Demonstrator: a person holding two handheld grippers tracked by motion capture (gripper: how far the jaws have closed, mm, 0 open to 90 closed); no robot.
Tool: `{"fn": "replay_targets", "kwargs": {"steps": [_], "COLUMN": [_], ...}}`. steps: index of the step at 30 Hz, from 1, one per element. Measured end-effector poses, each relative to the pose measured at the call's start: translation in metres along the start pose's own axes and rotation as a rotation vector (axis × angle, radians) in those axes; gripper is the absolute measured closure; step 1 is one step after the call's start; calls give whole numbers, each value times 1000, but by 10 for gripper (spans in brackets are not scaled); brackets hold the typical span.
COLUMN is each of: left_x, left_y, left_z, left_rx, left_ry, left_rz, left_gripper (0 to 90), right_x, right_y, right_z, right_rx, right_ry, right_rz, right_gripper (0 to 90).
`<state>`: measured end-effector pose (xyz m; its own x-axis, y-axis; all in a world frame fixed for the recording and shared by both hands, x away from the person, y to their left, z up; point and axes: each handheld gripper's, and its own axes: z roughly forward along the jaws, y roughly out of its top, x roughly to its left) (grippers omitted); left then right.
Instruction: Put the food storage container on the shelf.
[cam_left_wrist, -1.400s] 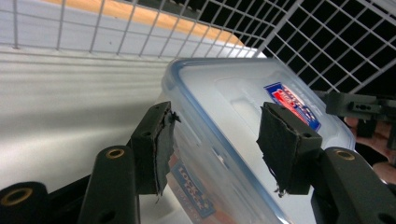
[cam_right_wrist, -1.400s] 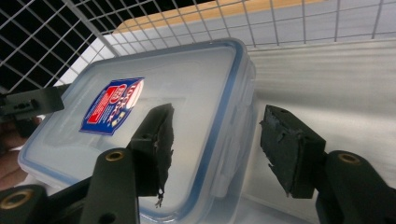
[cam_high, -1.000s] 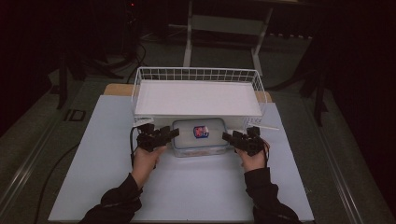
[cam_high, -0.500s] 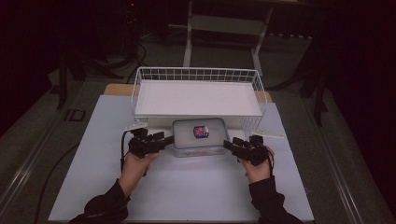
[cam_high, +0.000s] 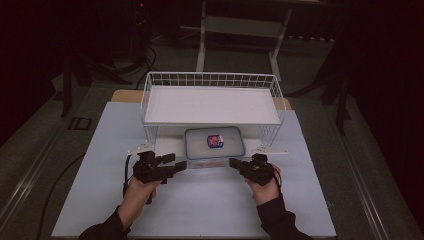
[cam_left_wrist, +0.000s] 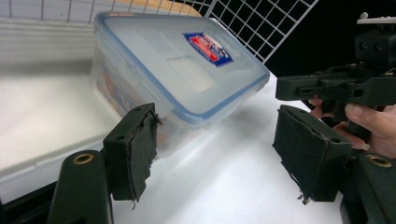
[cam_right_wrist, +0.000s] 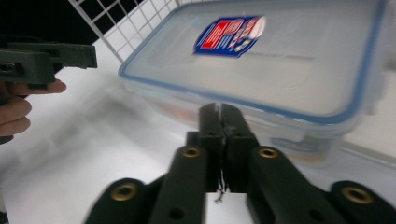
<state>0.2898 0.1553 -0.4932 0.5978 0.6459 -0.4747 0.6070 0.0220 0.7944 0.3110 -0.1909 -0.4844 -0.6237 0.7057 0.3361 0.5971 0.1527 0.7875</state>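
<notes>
A clear plastic container (cam_high: 214, 142) with a blue-rimmed lid and a red and blue label sits on the white table, tucked against the front of the wire basket (cam_high: 210, 79). My left gripper (cam_high: 176, 163) is near its left front corner. Its jaws have just been opening and stand open with nothing between the pads (cam_left_wrist: 135, 140). The container's corner (cam_left_wrist: 187, 70) is just beyond them. My right gripper (cam_high: 235, 162) is at the container's right front. Its jaws have just closed and are shut on nothing (cam_right_wrist: 222, 109), pointing at the container's side wall (cam_right_wrist: 280, 60).
The raised wire basket has a white liner and stands on side legs (cam_high: 267, 137) flanking the container. The white mat (cam_high: 200, 205) spreads out before the hands. Dark floor and a stand (cam_high: 202, 40) lie behind the table.
Both hands have drawn back from the container's sides toward the near edge. The right jaws went from apart to shut. The container has stayed in place.
</notes>
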Motion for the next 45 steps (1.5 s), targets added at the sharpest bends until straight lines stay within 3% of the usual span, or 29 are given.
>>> {"fn": "replay_targets", "kwargs": {"steps": [3, 6, 10, 15, 19, 28, 35, 42, 45], "left_x": [-2, -3, -5, -5, -4, -3, -3, -4, -3], "left_y": [-6, -9, -12, -12, -14, -15, -15, -17, -17], "left_z": [-1, 0, 1, -1, -2, -1, -1, 0, 0], "left_rx": [-1, 15, 16, -5, -25, -31, -33, -18, -16], "left_ry": [-22, -37, 0, 20, 16, 20, 20, 25, 24], "left_rz": [16, 23, 63, 71, 63, 71, 78, 106, 99], "left_gripper": [260, 133, 0, 0, 0, 0, 0, 0, 0], "right_x": [5, 9, 12, 16, 13, 4, 2, -1, -2], "right_y": [-1, -2, -2, -3, -1, 6, 13, 19, 21], "right_z": [9, 19, 31, 43, 49, 64, 75, 83, 86], "right_rx": [28, 45, 58, 76, 59, 55, 46, 29, 26], "right_ry": [0, 2, 10, 3, -4, -37, -55, -68, -75], "right_rz": [-26, -28, -35, -47, -27, 1, -22, -6, -7], "right_gripper": [899, 899, 900, 900, 900, 899, 899, 899, 899]}}
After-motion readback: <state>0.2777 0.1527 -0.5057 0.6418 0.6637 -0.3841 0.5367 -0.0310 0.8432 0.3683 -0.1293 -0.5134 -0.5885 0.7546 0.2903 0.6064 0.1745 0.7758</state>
